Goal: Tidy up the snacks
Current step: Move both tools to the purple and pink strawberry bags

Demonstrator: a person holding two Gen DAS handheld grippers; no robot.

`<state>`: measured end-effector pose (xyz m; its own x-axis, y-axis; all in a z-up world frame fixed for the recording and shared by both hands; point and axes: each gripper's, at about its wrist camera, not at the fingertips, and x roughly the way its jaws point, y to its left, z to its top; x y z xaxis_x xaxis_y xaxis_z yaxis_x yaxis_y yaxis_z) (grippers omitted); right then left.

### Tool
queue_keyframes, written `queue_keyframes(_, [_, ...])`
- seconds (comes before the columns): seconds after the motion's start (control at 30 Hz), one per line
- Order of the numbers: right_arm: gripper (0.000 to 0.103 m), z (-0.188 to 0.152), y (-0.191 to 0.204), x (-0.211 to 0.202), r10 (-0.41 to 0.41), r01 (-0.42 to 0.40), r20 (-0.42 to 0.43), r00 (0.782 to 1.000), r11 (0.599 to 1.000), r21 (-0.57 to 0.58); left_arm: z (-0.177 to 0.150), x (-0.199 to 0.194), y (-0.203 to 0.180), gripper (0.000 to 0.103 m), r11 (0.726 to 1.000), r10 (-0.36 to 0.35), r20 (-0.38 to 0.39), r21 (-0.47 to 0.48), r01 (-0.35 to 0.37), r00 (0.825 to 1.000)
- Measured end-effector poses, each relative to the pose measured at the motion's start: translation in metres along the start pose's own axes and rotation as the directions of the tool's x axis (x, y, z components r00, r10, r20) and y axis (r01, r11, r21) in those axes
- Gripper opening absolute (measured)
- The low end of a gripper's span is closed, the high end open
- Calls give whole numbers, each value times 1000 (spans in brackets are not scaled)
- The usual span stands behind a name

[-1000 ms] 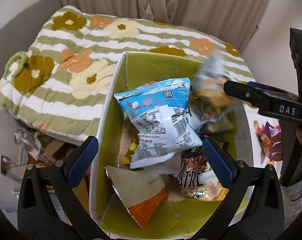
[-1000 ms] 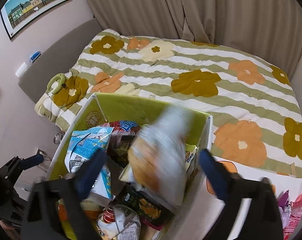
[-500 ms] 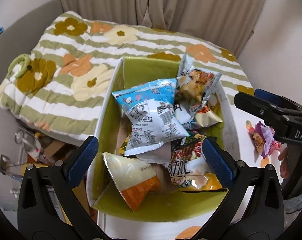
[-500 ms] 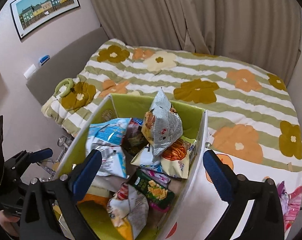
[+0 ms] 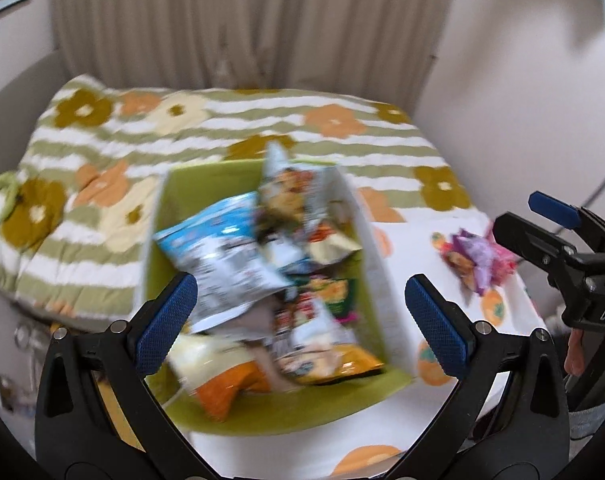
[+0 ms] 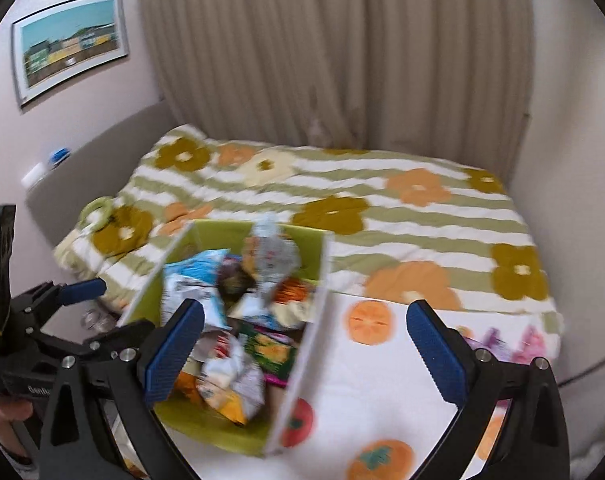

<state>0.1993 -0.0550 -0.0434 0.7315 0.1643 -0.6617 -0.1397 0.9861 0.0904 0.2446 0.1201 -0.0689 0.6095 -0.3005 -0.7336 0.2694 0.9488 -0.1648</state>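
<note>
While blurred, one green box (image 5: pixel 270 412) of heaped snack bags (image 5: pixel 222 264); two tongs, left (image 5: pixel 300 320) and right (image 6: pixel 304 354), both spread apart, empty.

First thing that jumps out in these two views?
The green-lined box heaped with snack bags, sitting at the foot of a bed covered by a flowered striped quilt. Beside it on the fruit-print cloth lies a small pile of purple and pink packets. Both tongs, left and right, hang open and empty.
</note>
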Motion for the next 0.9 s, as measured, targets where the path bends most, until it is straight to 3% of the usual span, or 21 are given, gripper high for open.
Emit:
queue_keyframes(0.27, [101,-28,-72,-46,-206,204,-4,979,971,124,11,23,-80,103,982,-146,-33,113,148,989])
queue_keyframes(0.43, [101,-45,-122,-64,-274,271,-8,962,946,180,15,51,-135,103,965,-204,-75,153,213,976])
queue_keyframes(0.7, [101,-70,-196,-47,-268,278,-79,960,946,168,17,126,-213,103,952,-258,-214,112,286,942])
queue_keyframes(0.9, [101,-93,-252,-15,-205,228,-157,966,963,147,12,197,-257,103,949,-286,-326,35,314,901])
